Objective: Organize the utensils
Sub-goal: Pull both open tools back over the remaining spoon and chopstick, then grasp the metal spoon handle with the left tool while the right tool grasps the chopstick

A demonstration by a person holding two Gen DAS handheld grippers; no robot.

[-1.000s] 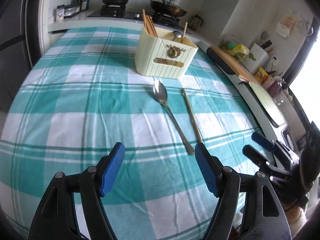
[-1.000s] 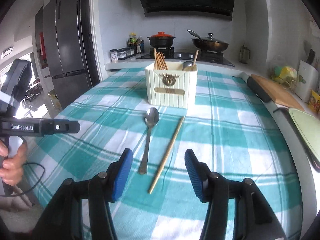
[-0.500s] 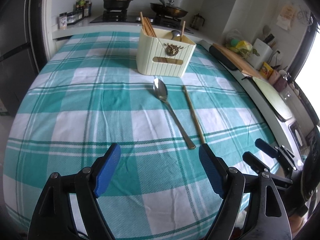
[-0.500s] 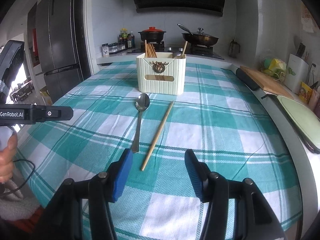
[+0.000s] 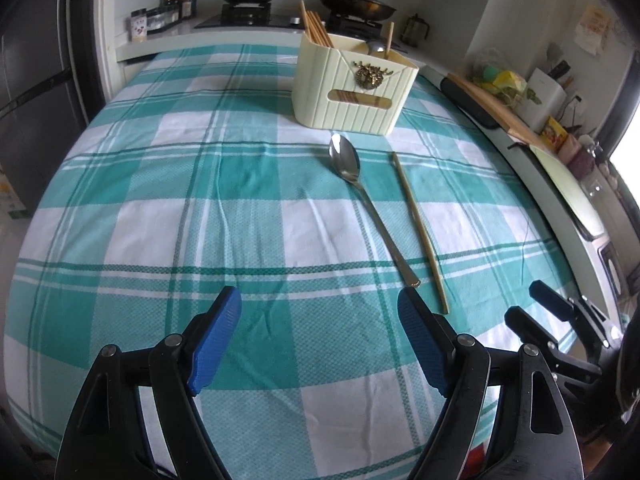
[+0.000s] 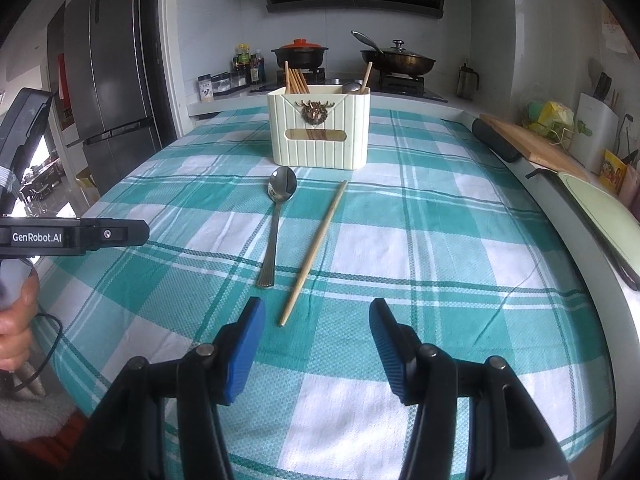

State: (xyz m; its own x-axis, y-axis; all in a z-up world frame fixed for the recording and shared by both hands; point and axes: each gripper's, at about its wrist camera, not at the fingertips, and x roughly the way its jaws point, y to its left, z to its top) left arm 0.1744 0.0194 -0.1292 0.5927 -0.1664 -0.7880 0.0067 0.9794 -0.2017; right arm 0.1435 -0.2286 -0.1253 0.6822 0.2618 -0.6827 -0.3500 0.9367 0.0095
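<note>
Left tool point(image 5: 318, 334): jaws wide apart, nothing between the blue pads. They have just been opening wider. Compared with a second ago the view has tipped down a little and sits nearer the cloth; the spoon handle end now lies just ahead of the right pad. Judgement: this reads as the approach for a first pick, most likely the spoon. No utensil has been lifted.

Right tool point(image 6: 316, 342): jaws parted to a moderate gap, empty, hovering over the checked cloth. Opening unchanged over the last second. The chopstick tip lies just ahead of the gap, nearer its left pad.

Spoon point(image 5: 370, 210) and chopstick point(image 5: 418, 228): both flat on the surface point(image 5: 160, 200), side by side, not touching, bowl end and far tip just short of the holder.

Holder point(image 6: 319, 126): cream box, upright, farther back on the cloth. It already carries a bundle of chopsticks at one side and a spoon with one stick at the other. Both loose pieces remain to be put away.

View differences: the left camera shows the right tool point(image 5: 540, 308) at its lower right edge. The right camera shows the left tool's body and the person's hand point(image 6: 14, 320) gripping it, plus the fridge point(image 6: 108, 80), which the left camera barely catches.
</note>
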